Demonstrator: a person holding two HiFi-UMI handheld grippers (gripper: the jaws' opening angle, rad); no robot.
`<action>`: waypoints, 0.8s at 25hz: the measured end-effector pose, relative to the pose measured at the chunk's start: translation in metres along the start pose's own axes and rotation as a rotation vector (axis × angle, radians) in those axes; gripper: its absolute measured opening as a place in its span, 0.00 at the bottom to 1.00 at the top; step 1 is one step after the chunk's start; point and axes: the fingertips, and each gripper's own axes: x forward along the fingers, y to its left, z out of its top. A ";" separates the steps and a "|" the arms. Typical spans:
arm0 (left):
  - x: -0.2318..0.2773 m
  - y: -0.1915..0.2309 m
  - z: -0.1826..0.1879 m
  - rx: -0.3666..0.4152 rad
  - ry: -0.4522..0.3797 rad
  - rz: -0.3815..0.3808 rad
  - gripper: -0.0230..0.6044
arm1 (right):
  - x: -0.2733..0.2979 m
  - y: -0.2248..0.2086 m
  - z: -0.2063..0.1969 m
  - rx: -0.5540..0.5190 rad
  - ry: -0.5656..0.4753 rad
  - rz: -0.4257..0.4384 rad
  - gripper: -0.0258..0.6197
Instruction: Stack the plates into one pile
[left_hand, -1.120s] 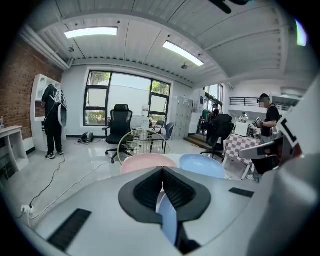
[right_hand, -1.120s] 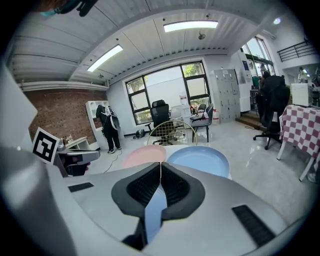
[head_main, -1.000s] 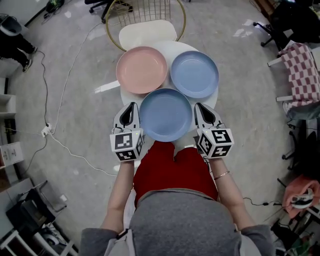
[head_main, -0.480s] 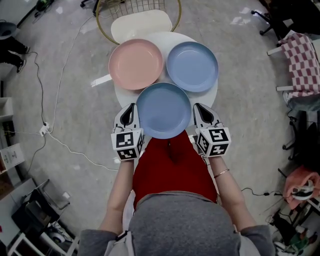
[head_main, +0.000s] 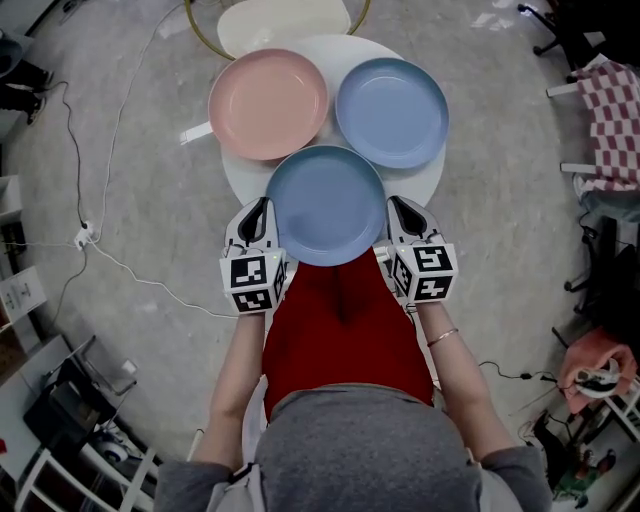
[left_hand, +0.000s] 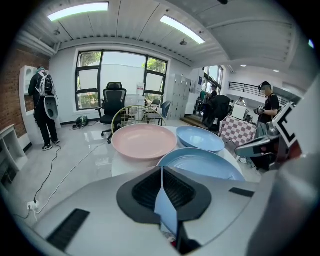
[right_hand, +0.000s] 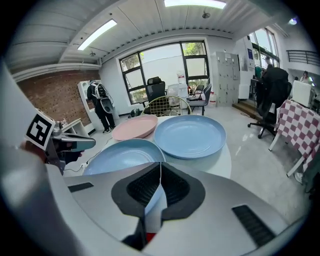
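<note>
The left gripper (head_main: 256, 206) hangs just left of the nearest blue plate (head_main: 326, 205), jaws pressed together on nothing. That plate lies at the near edge of the round white table (head_main: 238, 172). Behind it to the left lies the pink plate (head_main: 268, 103), and behind it to the right the second blue plate (head_main: 392, 111). The right gripper (head_main: 400, 204) is just right of the nearest plate, closed and empty.

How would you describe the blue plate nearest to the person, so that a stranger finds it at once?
Find the round white table on the grey floor, with three plates on it. The one meant is the blue plate at the table's near edge, flanked by the left gripper and the right gripper. The other blue plate lies farther off, beside the pink plate.
</note>
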 end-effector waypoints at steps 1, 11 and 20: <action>0.001 0.001 -0.004 -0.003 0.010 0.002 0.07 | 0.003 -0.002 -0.003 -0.003 0.012 -0.010 0.09; 0.011 0.005 -0.031 -0.062 0.084 0.029 0.15 | 0.017 -0.004 -0.018 0.000 0.091 0.017 0.09; 0.016 0.007 -0.044 -0.081 0.126 0.061 0.21 | 0.024 -0.007 -0.027 0.009 0.138 0.032 0.17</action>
